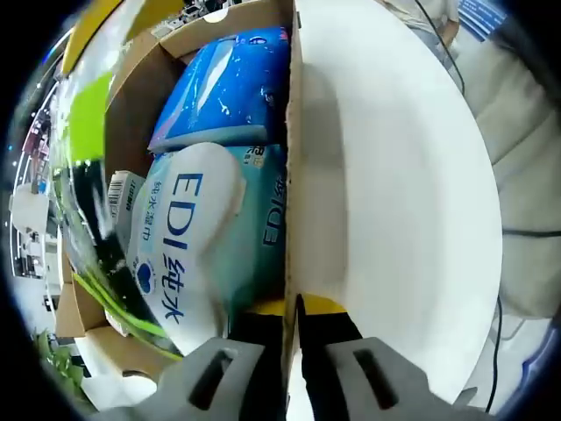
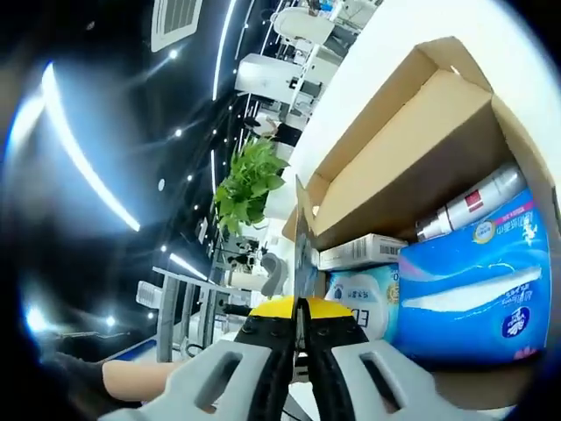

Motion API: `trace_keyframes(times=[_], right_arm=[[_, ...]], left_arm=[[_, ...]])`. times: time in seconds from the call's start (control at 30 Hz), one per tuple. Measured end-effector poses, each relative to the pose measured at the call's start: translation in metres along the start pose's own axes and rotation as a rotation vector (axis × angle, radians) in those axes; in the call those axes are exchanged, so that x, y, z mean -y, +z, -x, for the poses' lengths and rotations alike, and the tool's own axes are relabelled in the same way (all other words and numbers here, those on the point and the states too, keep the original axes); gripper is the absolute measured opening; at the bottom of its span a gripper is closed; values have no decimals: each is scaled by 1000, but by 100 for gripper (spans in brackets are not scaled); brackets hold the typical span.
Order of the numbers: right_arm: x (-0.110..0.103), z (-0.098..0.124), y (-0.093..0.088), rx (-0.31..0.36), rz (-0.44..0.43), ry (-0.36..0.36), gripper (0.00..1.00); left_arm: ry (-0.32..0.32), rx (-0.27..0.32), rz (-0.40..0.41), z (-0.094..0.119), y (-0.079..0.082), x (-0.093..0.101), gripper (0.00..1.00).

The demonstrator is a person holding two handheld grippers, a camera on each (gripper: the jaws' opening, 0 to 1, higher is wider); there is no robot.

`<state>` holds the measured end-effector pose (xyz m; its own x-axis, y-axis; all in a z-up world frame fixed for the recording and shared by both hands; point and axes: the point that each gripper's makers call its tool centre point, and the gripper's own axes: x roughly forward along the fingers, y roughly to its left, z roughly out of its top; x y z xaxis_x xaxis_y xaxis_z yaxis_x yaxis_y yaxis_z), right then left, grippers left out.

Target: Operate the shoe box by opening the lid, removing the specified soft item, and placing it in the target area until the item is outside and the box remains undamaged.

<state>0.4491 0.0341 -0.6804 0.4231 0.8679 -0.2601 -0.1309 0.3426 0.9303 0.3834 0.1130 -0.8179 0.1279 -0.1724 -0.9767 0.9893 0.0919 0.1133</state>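
1. In the left gripper view, the left gripper (image 1: 294, 329) rises from the bottom edge; its two jaws are clenched on the thin cardboard edge of the shoe box lid (image 1: 394, 202), which runs up the middle of the picture; the lid's white face spreads to the right of that edge.
2. Left of the edge lies the open shoe box (image 1: 131, 105), brown cardboard inside, packed full; a blue soft pack (image 1: 223, 88) sits toward the top, and below it a pale teal wipes pack (image 1: 188, 250) with "EDI" and Chinese characters printed on it, pressed against the lid edge; a small white carton (image 1: 124, 200) with a barcode is wedged beside the wipes pack, toward the box's left wall.
3. A glossy yellow-green wrapper (image 1: 88, 123) curves along the left side of the box – what it is, I cannot tell.
4. In the right gripper view, the right gripper (image 2: 298, 329) also rises from the bottom; its jaws are closed on a thin cardboard edge of the same box, the yellow pads touching it on both sides.
5. Here the box interior opens to the right – the blue soft pack (image 2: 469, 303) lies in front, the wipes pack (image 2: 364, 298) just beside it, the white carton (image 2: 359, 252) above that, and a white spray can (image 2: 465, 206) with a red label against the brown wall.
6. A leafy green plant (image 2: 245, 184) stands well apart in the background; ceiling lights streak across the left.
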Motion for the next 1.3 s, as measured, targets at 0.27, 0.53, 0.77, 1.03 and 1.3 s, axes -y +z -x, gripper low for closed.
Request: trace_keyframes(times=[0.27,0.53,0.77,1.03,1.3], right_arm=[[-13,15,5,43,5,24,0],[-18,27,7,54,-6,30,0],[-16,31,2,41,17,5,0],[-19,47,3,42,-1,27,0],[-22,65,8,56,-39,59,0]], left_arm=[[0,0,0,0,-1,0,1],[0,0,0,-1,-1,0,1],[-2,0,-4,-1,-1,0,1],[0,2,-4,-1,-1,0,1],[-3,1,-3,-1,-1,0,1]])
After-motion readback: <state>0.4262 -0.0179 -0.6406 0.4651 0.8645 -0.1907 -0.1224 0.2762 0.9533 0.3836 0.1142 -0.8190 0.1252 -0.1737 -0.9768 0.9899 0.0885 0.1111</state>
